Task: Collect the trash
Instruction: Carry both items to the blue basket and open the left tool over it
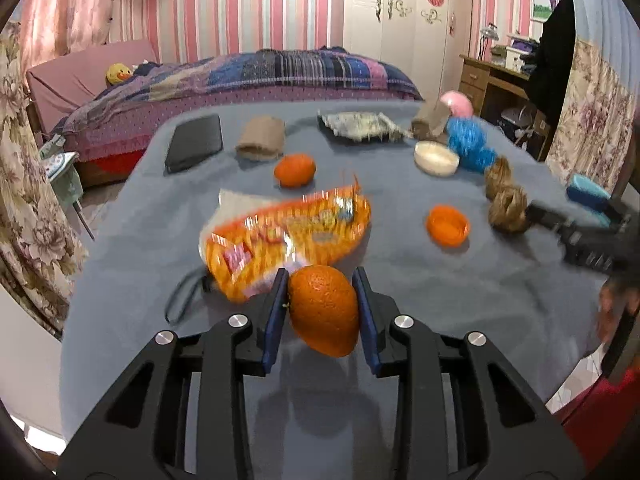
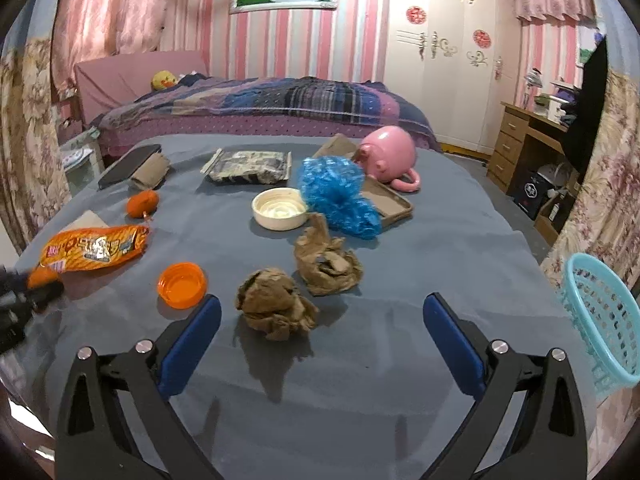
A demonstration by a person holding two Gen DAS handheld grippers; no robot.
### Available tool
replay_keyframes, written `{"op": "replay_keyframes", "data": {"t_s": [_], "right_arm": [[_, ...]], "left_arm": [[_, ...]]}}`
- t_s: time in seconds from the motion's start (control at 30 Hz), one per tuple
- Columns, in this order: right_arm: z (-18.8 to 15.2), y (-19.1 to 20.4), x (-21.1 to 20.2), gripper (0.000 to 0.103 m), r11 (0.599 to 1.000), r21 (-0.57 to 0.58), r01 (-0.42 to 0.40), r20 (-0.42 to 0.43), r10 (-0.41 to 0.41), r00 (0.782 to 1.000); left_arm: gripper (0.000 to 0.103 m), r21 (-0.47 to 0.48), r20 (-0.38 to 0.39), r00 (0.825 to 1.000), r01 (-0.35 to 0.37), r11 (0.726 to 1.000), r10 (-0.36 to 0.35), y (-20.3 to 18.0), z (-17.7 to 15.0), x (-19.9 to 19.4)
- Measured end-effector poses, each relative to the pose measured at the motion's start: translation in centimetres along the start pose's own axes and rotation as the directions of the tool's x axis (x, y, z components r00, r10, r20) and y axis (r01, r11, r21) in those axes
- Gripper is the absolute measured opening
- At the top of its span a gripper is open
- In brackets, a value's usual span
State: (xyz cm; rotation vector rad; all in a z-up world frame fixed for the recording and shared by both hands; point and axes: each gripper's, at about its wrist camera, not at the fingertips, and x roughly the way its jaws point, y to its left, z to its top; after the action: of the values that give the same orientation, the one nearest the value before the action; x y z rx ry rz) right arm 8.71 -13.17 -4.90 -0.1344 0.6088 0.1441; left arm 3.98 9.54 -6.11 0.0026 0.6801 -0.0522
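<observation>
1. Two blue-padded grippers work over the grey-blue cloth-covered table [image 2: 460, 240]; the left gripper [image 1: 322, 306] pinches a piece of orange peel [image 1: 323, 312] between its pads.
2. The right gripper [image 2: 322, 344] has its jaws spread wide, with a crumpled brown paper ball [image 2: 276, 306] just ahead between them.
3. Beyond lie an orange plastic cap [image 2: 182, 284] and an orange snack wrapper [image 2: 94, 250].
4. A turquoise mesh basket [image 2: 604, 320] sits at the table's right edge.

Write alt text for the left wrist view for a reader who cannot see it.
The left hand-held gripper clamps a piece of orange peel between its blue pads above a grey-blue cloth-covered table. Just beyond lie an orange snack wrapper, an orange lid and crumpled brown paper.
</observation>
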Motion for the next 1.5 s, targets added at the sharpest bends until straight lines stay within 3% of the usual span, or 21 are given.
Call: {"op": "replay_keyframes", "data": {"t_s": [0.07, 0.23, 0.33, 0.53, 0.7, 0.9, 1.1, 1.27, 1.5], "right_arm": [[0.0, 0.4, 0.8, 0.082, 1.0, -0.018, -0.011, -0.024, 0.011, 1.0], [0.1, 0.9, 2.6, 0.069, 0.998, -0.006, -0.064, -0.077, 0.063, 0.995], [-0.1, 1.0, 3.7, 0.043, 0.993, 0.007, -0.121, -0.12, 0.121, 0.985], [0.8, -0.7, 0.4, 0.041, 0.991, 0.006, -0.134, -0.062, 0.134, 0.989], [2.3, -6.2, -3.1, 0.041, 0.994, 0.072, -0.084, 0.026, 0.082, 0.996], [2.5, -16.8, -6.6, 0.041, 0.985, 0.146, 0.086, 0.078, -0.098, 0.992], [-0.6, -27.0, -8.8, 0.042, 0.936, 0.258, 0.237, 0.054, -0.259, 0.964], [-3.5, -32.4, -8.6, 0.042, 0.902, 0.288, 0.322, -0.006, -0.335, 0.942], [-7.4, -39.1, -8.6, 0.04, 0.826, 0.421, 0.374, -0.053, -0.389, 0.919]], "left_arm": [[0.031, -0.005, 0.019, 1.0, -0.003, 1.0, 0.003, 0.0, 1.0, -0.4], [0.031, -0.012, 0.042, 0.999, -0.019, 1.0, 0.02, -0.2, 3.4, -0.8], [0.031, -0.003, 0.041, 0.999, -0.029, 1.0, 0.029, -0.9, 4.7, -0.8], [0.031, 0.041, 0.053, 0.999, -0.007, 0.999, 0.005, -4.3, 7.7, -1.0], [0.031, 0.083, 0.078, 0.995, 0.053, 0.995, -0.059, -9.1, 10.3, -1.1], [0.031, 0.16, 0.092, 0.981, 0.157, 0.974, -0.173, -17.8, 12.9, -0.2], [0.032, 0.243, 0.071, 0.95, 0.278, 0.929, -0.303, -29.0, 14.4, 1.1], [0.033, 0.322, 0.033, 0.922, 0.356, 0.877, -0.387, -37.6, 13.4, 2.8], [0.032, 0.345, -0.07, 0.892, 0.442, 0.828, -0.447, -44.7, 12.0, 6.2]]}}
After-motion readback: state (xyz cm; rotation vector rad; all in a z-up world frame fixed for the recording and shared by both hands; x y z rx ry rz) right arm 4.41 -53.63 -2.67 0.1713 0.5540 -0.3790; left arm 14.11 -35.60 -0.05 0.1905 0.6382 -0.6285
